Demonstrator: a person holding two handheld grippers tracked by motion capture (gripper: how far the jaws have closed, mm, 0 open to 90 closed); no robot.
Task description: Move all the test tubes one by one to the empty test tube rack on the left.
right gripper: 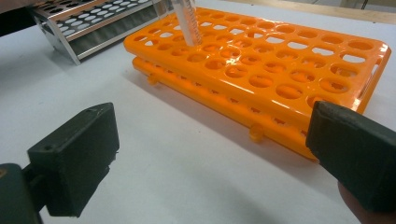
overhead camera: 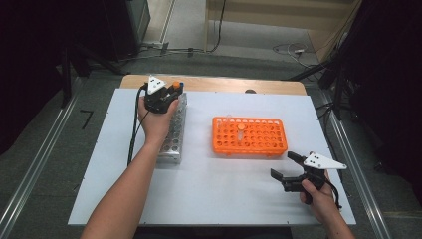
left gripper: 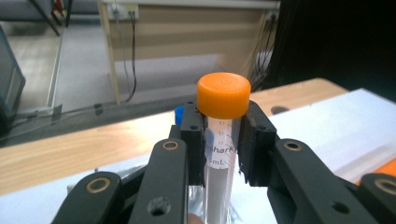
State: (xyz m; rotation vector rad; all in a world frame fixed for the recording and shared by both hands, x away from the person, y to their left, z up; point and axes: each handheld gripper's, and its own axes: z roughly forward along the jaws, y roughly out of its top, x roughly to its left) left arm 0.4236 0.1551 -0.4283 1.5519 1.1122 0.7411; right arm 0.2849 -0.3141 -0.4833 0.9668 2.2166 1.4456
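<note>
One tube [left gripper: 219, 154] stands upright in the left gripper [left gripper: 223, 140], long axis vertical and orange cap [left gripper: 223, 94] uppermost, the pads clamped on its clear wall just under the cap, above the far end of the metal rack [overhead camera: 174, 134], which lies well to the left of the orange rack [overhead camera: 250, 135]. Printed markings run down the tube's clear body; a blue cap [left gripper: 178, 113] peeks out behind the jaws. Bare white table [overhead camera: 209, 189] lies all around the orange rack, where a second tube [overhead camera: 240, 130] stands. Right of the orange rack and nearer the person, the right gripper [overhead camera: 283, 168] rests with jaws spread wide, holding nothing.
</note>
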